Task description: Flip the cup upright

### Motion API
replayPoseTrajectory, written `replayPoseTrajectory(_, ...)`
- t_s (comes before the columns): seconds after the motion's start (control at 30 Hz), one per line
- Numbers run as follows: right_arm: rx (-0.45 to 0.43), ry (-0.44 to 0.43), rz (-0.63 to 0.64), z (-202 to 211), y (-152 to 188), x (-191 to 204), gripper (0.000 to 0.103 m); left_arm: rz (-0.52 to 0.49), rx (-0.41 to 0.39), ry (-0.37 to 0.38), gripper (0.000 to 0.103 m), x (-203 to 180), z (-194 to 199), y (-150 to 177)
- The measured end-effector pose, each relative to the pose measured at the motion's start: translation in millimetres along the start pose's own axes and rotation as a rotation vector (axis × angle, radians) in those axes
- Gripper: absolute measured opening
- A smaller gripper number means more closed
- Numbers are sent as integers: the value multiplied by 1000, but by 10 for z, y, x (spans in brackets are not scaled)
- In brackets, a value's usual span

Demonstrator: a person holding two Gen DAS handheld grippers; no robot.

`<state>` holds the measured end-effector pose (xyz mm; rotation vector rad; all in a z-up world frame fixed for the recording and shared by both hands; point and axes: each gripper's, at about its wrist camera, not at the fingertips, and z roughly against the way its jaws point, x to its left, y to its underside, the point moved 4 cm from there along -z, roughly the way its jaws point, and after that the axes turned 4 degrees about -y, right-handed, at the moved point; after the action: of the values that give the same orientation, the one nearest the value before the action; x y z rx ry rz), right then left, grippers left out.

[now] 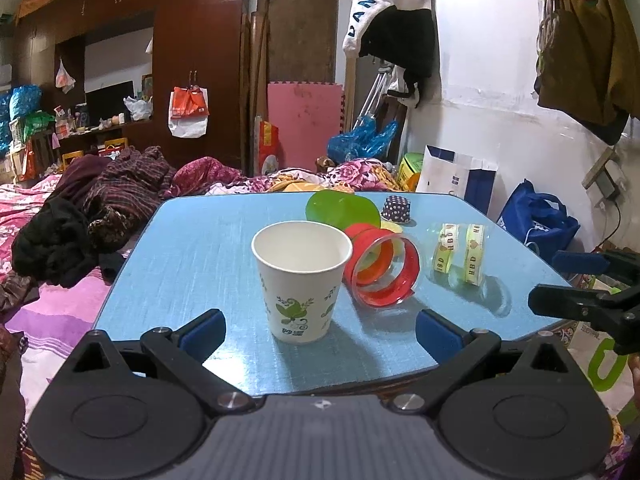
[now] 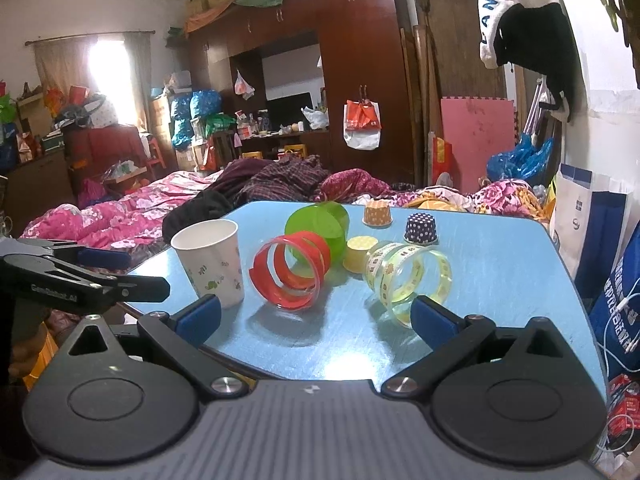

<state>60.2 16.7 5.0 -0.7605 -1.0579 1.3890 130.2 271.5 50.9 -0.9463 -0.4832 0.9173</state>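
Paper cup upright on table, both grippers level, fingers spread, empty.

both the left gripper and right gripper gape wide, holding nothing.

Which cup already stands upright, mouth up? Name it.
The white paper cup with the green leaf print. The red-striped cup, yellow-banded clear cup and green cup all lie on their sides.

Dim indoor light, blown-out window glare, soft shadows, fisheye-bent edges.
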Motion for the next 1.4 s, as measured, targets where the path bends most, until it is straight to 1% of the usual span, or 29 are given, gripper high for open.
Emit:
replayPoseTrajectory(0.6, -14, -1, 13, 53, -28, 10, 102, -6, -24, -16, 102, -54, 32, -25)
replayPoseTrajectory(1.4, -16, -7, 18, 68, -40, -4, 102, -13, -24, -14, 102, -85, 17, -29)
